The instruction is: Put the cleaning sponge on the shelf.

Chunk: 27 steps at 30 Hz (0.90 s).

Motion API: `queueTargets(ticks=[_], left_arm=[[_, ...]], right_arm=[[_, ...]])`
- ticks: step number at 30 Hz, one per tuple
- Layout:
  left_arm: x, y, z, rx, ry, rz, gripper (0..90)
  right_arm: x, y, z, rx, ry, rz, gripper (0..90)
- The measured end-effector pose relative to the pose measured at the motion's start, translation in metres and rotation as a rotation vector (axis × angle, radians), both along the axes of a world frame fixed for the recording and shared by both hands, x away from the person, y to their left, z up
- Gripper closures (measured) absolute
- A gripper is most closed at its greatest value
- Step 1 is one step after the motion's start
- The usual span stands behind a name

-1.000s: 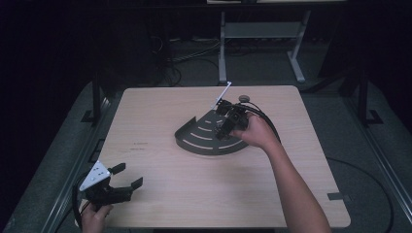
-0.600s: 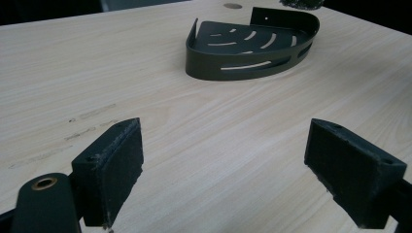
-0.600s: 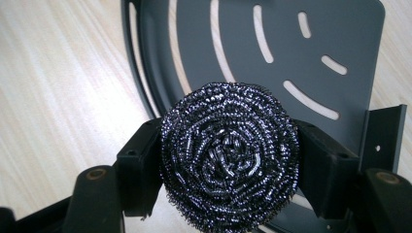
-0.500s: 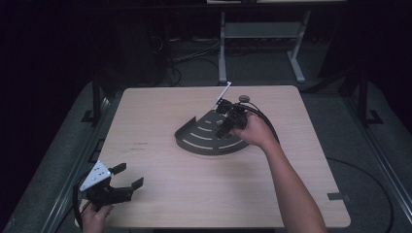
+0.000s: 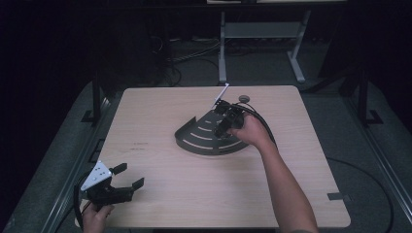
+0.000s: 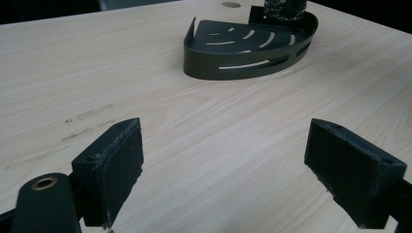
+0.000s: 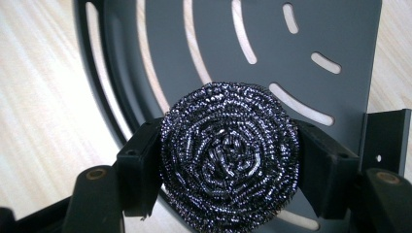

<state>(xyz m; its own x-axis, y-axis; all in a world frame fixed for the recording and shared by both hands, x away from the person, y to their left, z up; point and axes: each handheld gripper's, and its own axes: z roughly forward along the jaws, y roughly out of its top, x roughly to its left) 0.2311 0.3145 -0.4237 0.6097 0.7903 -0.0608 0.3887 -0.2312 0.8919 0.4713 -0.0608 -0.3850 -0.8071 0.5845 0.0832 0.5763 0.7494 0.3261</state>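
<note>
A dark fan-shaped corner shelf with curved slots lies flat near the middle of the table; it also shows far off as the shelf and close up as the shelf. My right gripper hangs over its right part, shut on a round steel wool scourer, its two pads pressing the scourer's sides. The scourer peeks in above the shelf's back wall. My left gripper rests at the table's near left corner, held by a hand, open with nothing between its fingers.
A small round disc lies on the wooden table behind the shelf. A white stick juts up from the right gripper. Beyond the table stand a metal rack and cables on the dark floor.
The right gripper with the scourer has sunk a little toward the shelf. The left gripper has kept still.
</note>
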Motion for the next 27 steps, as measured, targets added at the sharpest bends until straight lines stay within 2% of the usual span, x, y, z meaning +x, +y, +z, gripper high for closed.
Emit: queueTargets(ticks=[27], left_arm=[[0.001, 0.000, 0.000, 0.004, 0.004, 0.006, 13.3]], right_arm=[[0.025, 0.009, -0.034, -0.008, 0.029, -0.062, 32.4]])
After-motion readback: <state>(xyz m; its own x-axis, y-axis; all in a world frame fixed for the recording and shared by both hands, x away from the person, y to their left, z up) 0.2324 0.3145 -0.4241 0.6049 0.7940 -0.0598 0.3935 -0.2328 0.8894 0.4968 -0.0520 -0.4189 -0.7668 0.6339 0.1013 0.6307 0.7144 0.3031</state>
